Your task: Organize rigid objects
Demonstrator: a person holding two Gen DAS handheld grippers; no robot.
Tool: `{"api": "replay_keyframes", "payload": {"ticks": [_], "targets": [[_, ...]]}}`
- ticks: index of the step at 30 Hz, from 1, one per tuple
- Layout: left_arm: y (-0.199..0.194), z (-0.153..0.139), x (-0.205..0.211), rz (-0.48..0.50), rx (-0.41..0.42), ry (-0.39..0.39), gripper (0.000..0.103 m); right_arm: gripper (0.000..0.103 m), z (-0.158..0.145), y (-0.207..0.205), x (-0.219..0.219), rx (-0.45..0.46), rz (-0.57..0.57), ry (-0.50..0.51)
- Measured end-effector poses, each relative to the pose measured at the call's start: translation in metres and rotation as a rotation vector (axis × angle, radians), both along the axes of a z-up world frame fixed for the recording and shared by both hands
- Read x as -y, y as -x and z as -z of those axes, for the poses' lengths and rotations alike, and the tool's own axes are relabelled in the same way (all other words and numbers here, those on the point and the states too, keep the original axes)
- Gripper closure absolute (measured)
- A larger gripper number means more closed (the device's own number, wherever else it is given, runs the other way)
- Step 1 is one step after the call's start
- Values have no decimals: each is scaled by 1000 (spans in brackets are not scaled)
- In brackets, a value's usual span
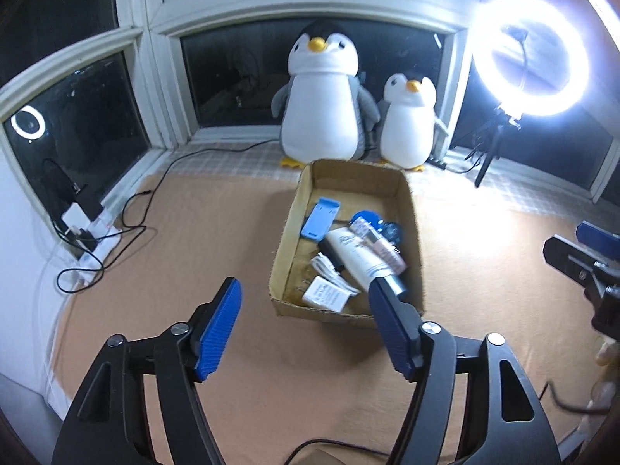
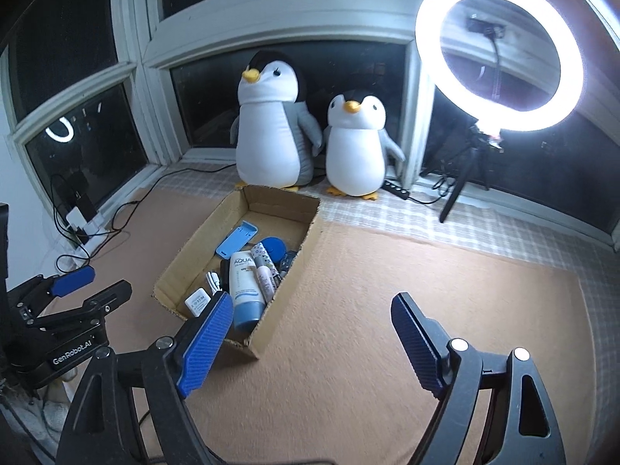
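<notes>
An open cardboard box [image 1: 412,213] [image 2: 306,240] sits on the orange mat. Inside lie a light blue phone stand [image 1: 319,217] [image 2: 235,241], a white and blue cream tube [image 1: 360,259] [image 2: 244,290], a pink tube [image 1: 383,246], a blue round lid [image 2: 274,247], a white cable [image 1: 331,269] and a white charger [image 1: 324,296] [image 2: 197,302]. My left gripper [image 1: 304,298] is open and empty, just in front of the box. My right gripper [image 2: 312,314] is open and empty, to the right of the box's near corner.
Two plush penguins [image 1: 323,89] [image 2: 354,143] stand behind the box by the window. A lit ring light on a tripod [image 1: 534,62] [image 2: 500,50] stands at the back right. A power strip with cables [image 1: 93,240] [image 2: 83,228] lies at the left.
</notes>
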State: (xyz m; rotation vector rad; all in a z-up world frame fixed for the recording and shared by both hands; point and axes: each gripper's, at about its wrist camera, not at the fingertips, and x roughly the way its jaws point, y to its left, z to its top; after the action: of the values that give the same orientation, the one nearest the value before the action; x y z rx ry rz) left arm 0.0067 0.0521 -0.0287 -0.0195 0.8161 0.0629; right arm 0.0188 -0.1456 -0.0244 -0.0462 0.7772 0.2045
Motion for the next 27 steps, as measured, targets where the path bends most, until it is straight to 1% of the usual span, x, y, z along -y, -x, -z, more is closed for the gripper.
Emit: {"api": "replay_keyframes", "payload": {"ticks": [4,7,9,11,12,20,27], "targets": [[11,-9,6,6,19,3,30,16,-7,17,7,37,17,-3],[18,-13,10,7,28,0,26,15,-8,28,10,62,43,12],[23,-15,15,13,36,-10,26,15,-8,32,14,70,59,15],[25,-16,18,17,42,-16,25,15,-6,34,17,69,67,7],[25,-17,20,21,43,-18,23,15,-5,35,19,66,68,-2],[27,-18,24,29,45,-22,23,15,-1,35,26,60,93,-19],[26,-19,24,30,44,-21,23,15,0,34,25,57,100,-10]]}}
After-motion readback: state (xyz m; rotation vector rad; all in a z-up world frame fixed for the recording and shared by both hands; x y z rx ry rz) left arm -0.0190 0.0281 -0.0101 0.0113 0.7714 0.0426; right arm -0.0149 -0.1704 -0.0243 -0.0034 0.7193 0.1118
